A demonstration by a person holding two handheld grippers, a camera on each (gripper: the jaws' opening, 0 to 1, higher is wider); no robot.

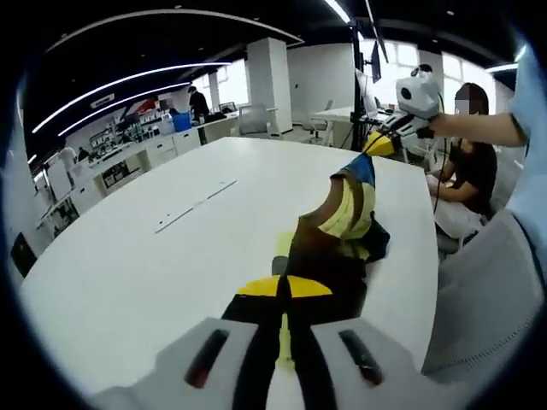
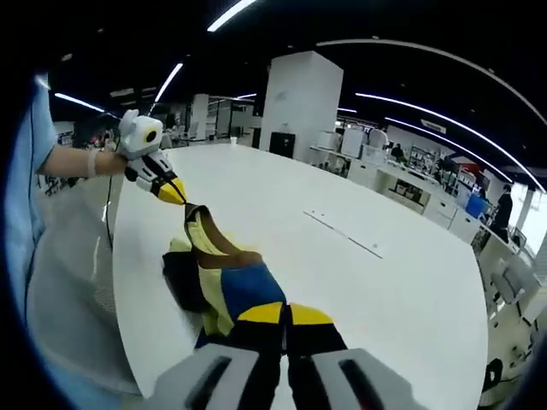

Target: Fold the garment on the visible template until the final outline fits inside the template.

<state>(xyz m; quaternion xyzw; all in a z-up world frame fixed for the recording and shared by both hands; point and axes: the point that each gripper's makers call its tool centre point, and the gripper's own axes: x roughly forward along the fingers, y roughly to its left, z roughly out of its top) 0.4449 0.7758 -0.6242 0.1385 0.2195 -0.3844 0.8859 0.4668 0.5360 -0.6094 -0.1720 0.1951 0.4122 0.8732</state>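
Right, I've got the garment point(image 1: 329, 248) strung between both grippers, lifted off the table point(image 1: 171, 256) in a sagging line. In the left gripper view my left gripper point(image 1: 286, 337) comes up from the bottom centre, jaws pinched narrow on a yellow-and-black edge; my right gripper point(image 1: 389, 137) shows upper right, clamped on the far tip. The right gripper view mirrors it: right gripper point(image 2: 286, 342) at bottom centre nipping yellow and black cloth, left gripper point(image 2: 167, 188) at upper left gripping the other end.

The risk, as I judge it: the middle is bunched and twisted, resting near the table's edge in the lower middle of both views. Pull unevenly and a corner slips from a pinch, or the bundle slides off.

Hard to read: I can't make out a template under the cloth. Thin marks point(image 2: 346, 232) lie mid-table, well apart from the garment; whether they're the outline, I can't tell. What kind of garment it is stays unclear too.
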